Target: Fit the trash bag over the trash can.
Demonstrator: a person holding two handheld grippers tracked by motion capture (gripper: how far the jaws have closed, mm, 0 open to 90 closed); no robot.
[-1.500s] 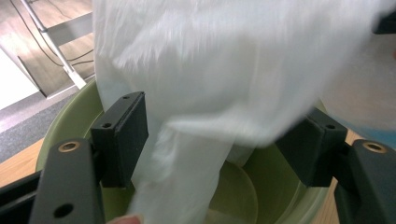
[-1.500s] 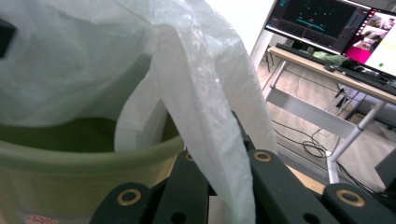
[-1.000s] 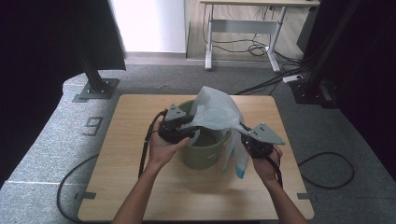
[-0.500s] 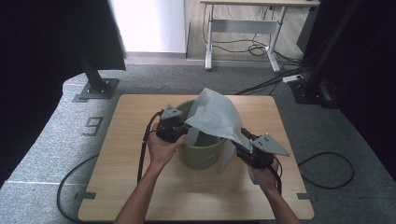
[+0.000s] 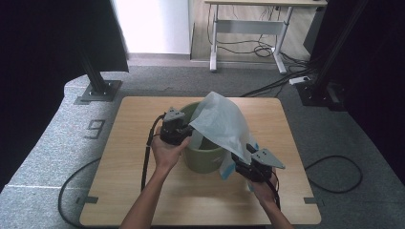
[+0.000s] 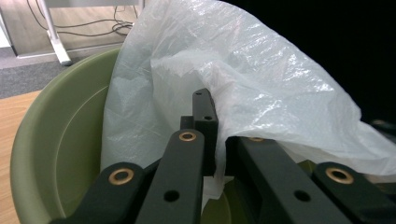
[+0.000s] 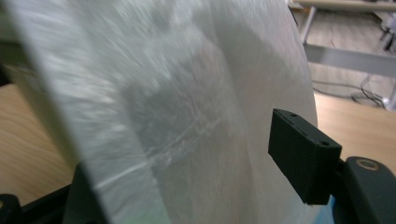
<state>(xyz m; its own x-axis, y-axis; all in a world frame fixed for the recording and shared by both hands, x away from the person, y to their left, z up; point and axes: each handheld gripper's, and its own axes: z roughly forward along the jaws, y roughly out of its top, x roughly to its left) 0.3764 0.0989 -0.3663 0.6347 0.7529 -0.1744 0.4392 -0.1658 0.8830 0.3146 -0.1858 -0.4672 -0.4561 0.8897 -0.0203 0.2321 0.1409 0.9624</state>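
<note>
A green bucket [image 5: 203, 160] stands mid-table with a thin white plastic bag [image 5: 222, 121] draped over it like a tent. At the bucket's left rim my left gripper [image 5: 186, 136] is shut on the bag's edge. In the left gripper view the jaws [image 6: 218, 135] pinch the film [image 6: 261, 79] over the bucket's mouth [image 6: 60, 116]. Low at the bucket's front right is my right gripper [image 5: 238, 158]; its jaws have just been opening. In the right gripper view the bag [image 7: 163, 93] hangs loose between them. One pad [image 7: 303, 158] stands clear of the film; the other jaw is hidden behind it.
The wooden table [image 5: 143, 200] has bare board all round the bucket. The left gripper's cable [image 5: 145, 162] trails beside the left forearm. Beyond the table stand a black stand base [image 5: 98, 90] and a desk frame with cables [image 5: 248, 47].
My right gripper has dropped toward the table's front edge and opened, releasing the bag. The bag now droops lower on the right. The left gripper has stayed at the rim.
</note>
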